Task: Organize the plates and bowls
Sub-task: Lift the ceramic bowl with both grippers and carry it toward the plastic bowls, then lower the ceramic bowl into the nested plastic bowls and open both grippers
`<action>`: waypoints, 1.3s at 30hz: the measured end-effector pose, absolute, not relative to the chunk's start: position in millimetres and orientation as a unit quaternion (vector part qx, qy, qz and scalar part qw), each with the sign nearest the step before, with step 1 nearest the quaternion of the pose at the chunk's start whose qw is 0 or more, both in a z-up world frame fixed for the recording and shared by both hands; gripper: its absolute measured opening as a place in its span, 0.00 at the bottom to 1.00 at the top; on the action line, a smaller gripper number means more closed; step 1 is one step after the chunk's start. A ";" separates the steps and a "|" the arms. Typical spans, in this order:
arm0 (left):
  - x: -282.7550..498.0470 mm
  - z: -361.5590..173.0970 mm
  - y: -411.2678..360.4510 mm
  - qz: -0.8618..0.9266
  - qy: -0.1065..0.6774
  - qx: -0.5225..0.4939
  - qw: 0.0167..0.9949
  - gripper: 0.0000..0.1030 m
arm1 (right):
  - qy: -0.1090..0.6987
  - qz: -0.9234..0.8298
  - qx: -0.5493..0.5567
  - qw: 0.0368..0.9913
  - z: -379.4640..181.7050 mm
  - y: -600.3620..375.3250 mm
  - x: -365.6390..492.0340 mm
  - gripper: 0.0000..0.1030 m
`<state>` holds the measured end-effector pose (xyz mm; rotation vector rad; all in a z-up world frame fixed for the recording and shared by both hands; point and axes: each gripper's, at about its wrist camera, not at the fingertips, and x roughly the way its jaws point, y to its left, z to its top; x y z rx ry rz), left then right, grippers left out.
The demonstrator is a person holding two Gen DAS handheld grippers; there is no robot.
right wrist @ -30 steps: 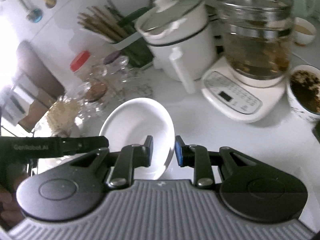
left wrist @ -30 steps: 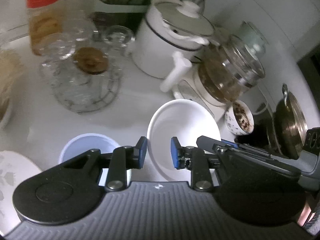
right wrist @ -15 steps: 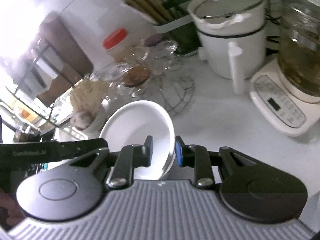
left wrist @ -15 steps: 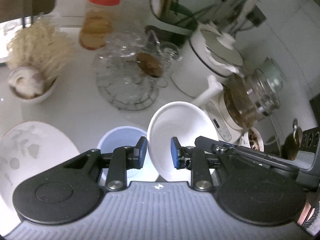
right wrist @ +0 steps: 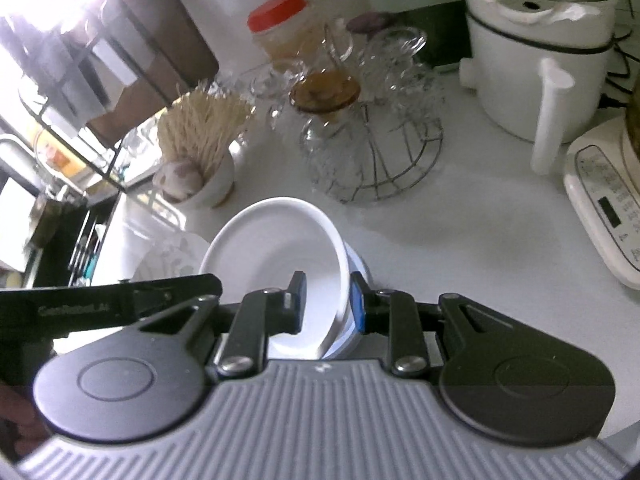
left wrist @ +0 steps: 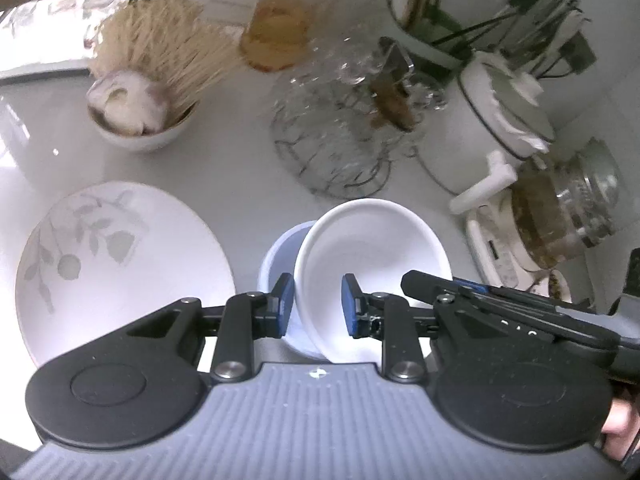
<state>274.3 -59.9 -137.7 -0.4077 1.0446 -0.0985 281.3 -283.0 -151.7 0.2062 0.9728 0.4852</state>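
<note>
Two wrist views of a white bowl being set into a pale blue bowl. The white bowl (left wrist: 372,264) sits at lower centre of the left view, tilted, overlapping the pale blue bowl (left wrist: 276,264) just to its left. A second ago, in the left view, the blue bowl stood apart to the left of the white one; now the white bowl's rim covers much of it. Judged from this, the nesting step is close to done and only the lowering and release remain.

The left claw (left wrist: 316,304) is narrowly open, its blue pads straddling the white bowl's left wall; whether they press it cannot be told. The right claw (right wrist: 326,304) is likewise narrowly open across the bowl's right wall (right wrist: 276,256), with the blue bowl's edge (right wrist: 356,264) showing beneath; a firm grip cannot be confirmed.

A leaf-patterned plate (left wrist: 120,264) lies at left of the left view, near the blue bowl. The surface is a white glossy counter (right wrist: 480,240). Upper frame holds a wire basket of glassware (left wrist: 340,140), a red-lidded jar (left wrist: 284,20), a small bowl of toothpicks (left wrist: 152,80), a white electric pot (right wrist: 536,52) and a glass kettle (left wrist: 568,208) on its base. Bright light and a metal rack fill the upper left of the right view.
</note>
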 end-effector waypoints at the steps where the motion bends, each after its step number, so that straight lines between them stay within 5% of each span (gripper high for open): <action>1: 273.9 -139.6 -59.6 -0.044 0.497 -0.194 0.845 0.28 | 0.462 0.229 0.095 0.851 -152.7 -281.4 281.2 0.26; 14: 274.0 -155.3 -58.1 -0.011 0.491 -0.193 0.849 0.28 | 0.473 0.230 0.094 0.845 -165.8 -277.3 287.1 0.28; 21: 268.4 -157.2 -44.7 0.022 0.491 -0.216 0.844 0.39 | 0.478 0.239 0.098 0.839 -169.4 -284.6 297.5 0.67; 26: 264.0 -157.7 -40.6 0.033 0.497 -0.236 0.835 0.50 | 0.510 0.235 0.122 0.818 -188.0 -288.1 312.3 0.67; 39: 251.8 -171.5 -56.9 0.043 0.523 -0.282 0.803 0.53 | 0.567 0.218 0.203 0.768 -228.6 -301.2 324.8 0.55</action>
